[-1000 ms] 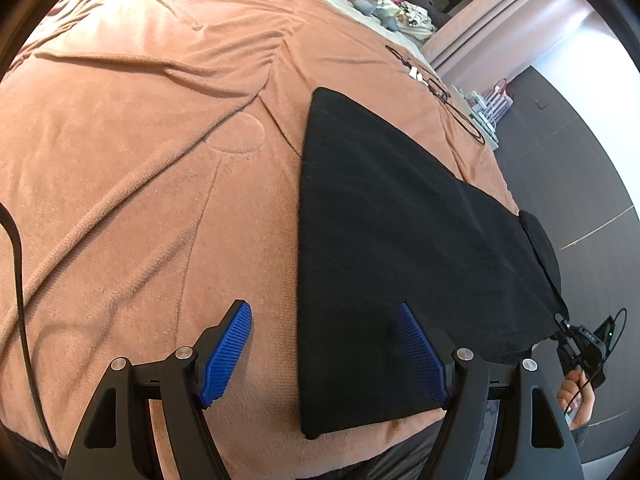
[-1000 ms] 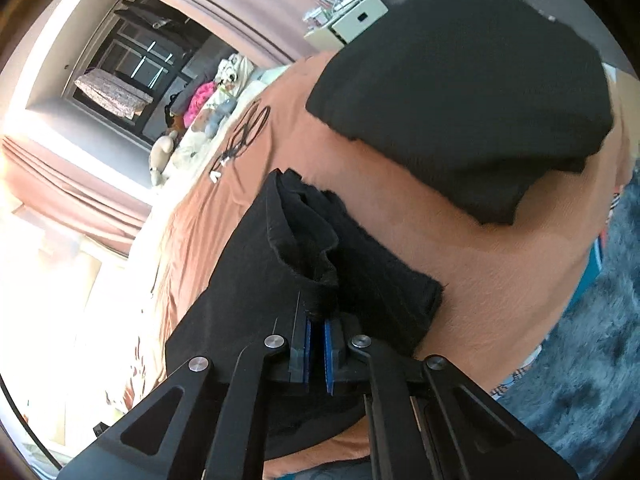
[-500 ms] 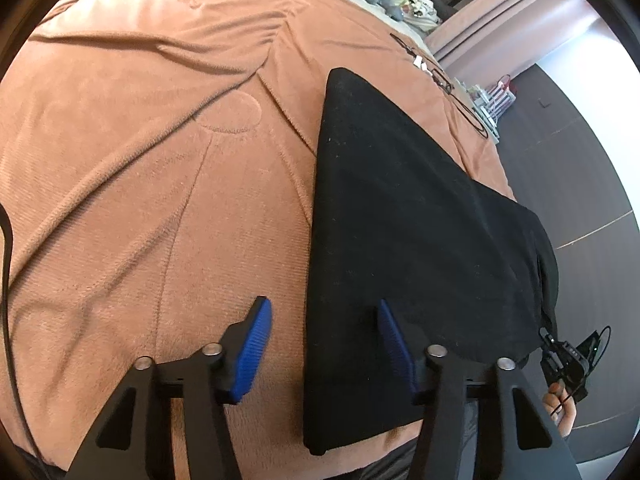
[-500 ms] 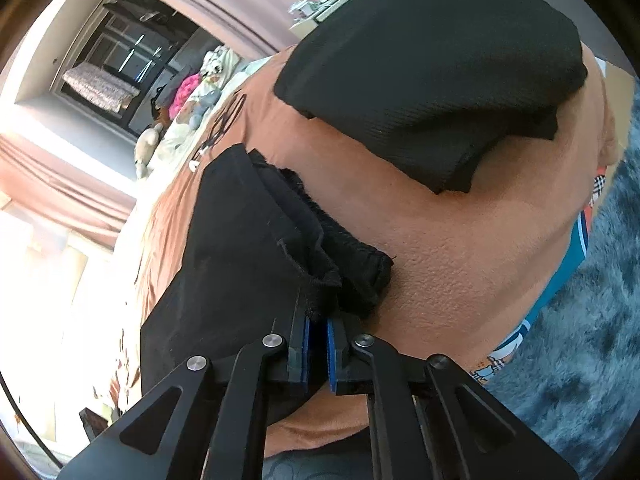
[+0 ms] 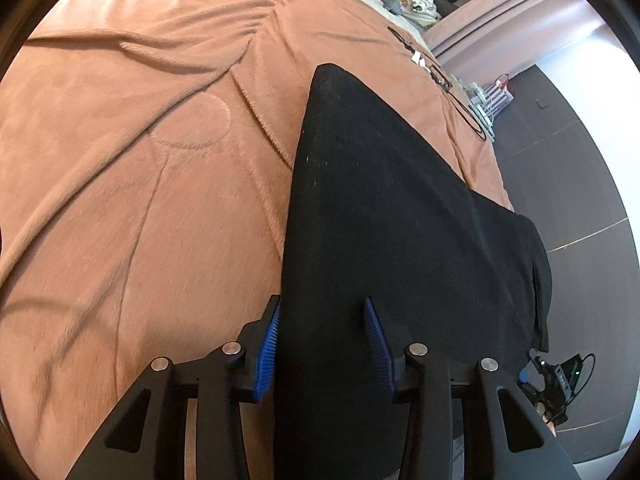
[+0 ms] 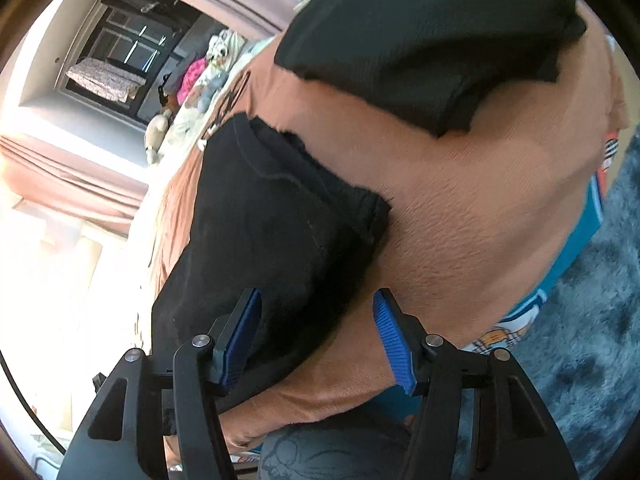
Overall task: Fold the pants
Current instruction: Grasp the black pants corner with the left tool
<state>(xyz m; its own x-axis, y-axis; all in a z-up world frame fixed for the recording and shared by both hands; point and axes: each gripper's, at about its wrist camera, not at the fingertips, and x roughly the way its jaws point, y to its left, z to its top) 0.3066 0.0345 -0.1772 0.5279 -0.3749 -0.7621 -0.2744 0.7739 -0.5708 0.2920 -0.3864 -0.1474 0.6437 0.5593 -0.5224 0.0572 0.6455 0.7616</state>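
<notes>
The pants (image 5: 392,216) lie flat on the bed (image 5: 132,168), a long black strip with its near end by the bed's edge. The left gripper (image 5: 320,332) straddles the near left edge, its fingers closing with cloth between them but not yet pinching. The right gripper (image 6: 316,328) is opening, its fingers released over the bunched end (image 6: 280,216). Likely a re-grip between folds; next, the left must pinch the edge cleanly. A second black garment (image 6: 432,40) lies well apart. No containers in view.
</notes>
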